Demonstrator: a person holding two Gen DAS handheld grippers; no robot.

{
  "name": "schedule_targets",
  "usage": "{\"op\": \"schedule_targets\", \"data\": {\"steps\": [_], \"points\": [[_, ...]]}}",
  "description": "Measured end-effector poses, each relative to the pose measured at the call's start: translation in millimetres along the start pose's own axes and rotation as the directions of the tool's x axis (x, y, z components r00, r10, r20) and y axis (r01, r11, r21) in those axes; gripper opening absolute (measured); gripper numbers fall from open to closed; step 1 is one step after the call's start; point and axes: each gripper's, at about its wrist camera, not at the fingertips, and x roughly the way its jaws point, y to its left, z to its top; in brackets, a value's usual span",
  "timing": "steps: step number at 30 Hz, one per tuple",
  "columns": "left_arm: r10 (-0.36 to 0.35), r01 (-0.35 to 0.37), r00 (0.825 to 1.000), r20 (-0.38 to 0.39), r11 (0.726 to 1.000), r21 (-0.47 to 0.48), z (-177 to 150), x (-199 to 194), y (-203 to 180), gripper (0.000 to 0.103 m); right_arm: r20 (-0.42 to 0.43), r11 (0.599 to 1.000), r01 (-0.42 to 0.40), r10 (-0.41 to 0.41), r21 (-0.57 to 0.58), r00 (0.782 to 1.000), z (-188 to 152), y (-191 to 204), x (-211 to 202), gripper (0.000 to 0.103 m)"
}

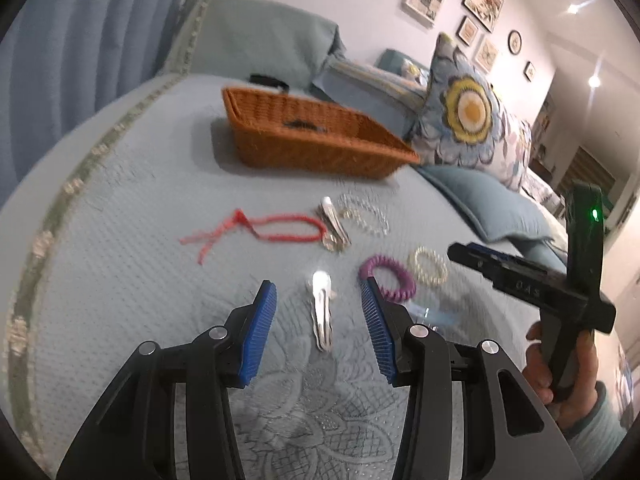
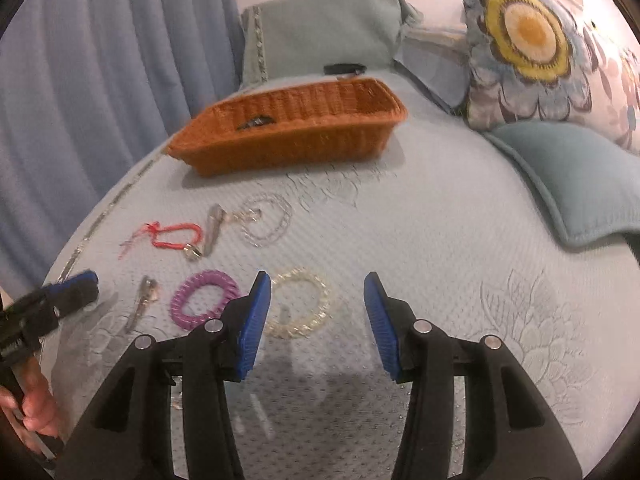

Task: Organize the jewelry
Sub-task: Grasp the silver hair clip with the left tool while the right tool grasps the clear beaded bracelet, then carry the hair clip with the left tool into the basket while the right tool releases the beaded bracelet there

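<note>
Silver hair clip [image 1: 322,312] lies lengthwise between open left tongs [image 1: 318,328].

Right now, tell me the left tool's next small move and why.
Probably ease the left tool down and close on the silver hair clip. The clip lies between its open blue pads, nothing is held, and the wicker basket waits beyond.

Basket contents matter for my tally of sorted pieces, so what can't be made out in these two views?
- Dark item in the wicker basket: both views, small and partly behind the near wall.
- Black object behind the basket: left wrist view, mostly blocked by the rim.
- Bluish clear piece: left wrist view, blurred, partly behind the left gripper finger.
</note>
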Motion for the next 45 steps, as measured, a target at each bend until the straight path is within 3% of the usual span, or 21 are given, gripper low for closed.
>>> {"op": "schedule_targets", "data": {"steps": [4,13,19,20,21,25,45], "points": [[0.033,-0.032,0.998,-0.05,0.999,0.029,-5.7,18.0,-3.8,0.043,-0.031,1.0,-0.005,0.005,0.016,1.0,-3.7,-6.3,10.3,0.04],[0.131,-0.12,0.988,-0.078,0.984,0.134,-10.7,32.0,-19.5,0.041,-0.075,0.999,0.036,-0.036,-0.001,0.997,-2.3,2.1,28.4,0.038],[0.246,-0.231,0.967,-0.062,0.955,0.188,-11.2,36.4,-28.0,0.021,-0.084,0.994,0.08,-0.085,-0.069,0.993,-2.6,15.8,33.5,0.037],[0.262,-0.247,0.963,-0.059,0.95,0.19,-11.5,36.6,-28.4,0.013,-0.084,0.993,0.087,-0.093,-0.079,0.992,-3.2,18.1,33.9,0.034],[0.272,-0.257,0.961,-0.057,0.947,0.192,-11.4,37.0,-28.5,0.012,-0.083,0.992,0.09,-0.097,-0.091,0.992,-3.6,21.0,34.2,0.029],[0.288,-0.273,0.957,-0.044,0.94,0.206,-12.1,35.3,-30.7,0.011,-0.076,0.988,0.083,-0.094,-0.134,0.993,-6.0,30.0,33.4,0.01],[0.248,-0.243,0.969,-0.006,0.955,0.171,-11.4,25.9,-28.0,0.011,-0.031,0.994,0.049,-0.052,-0.1,0.998,-4.6,24.1,20.6,0.008]]}}
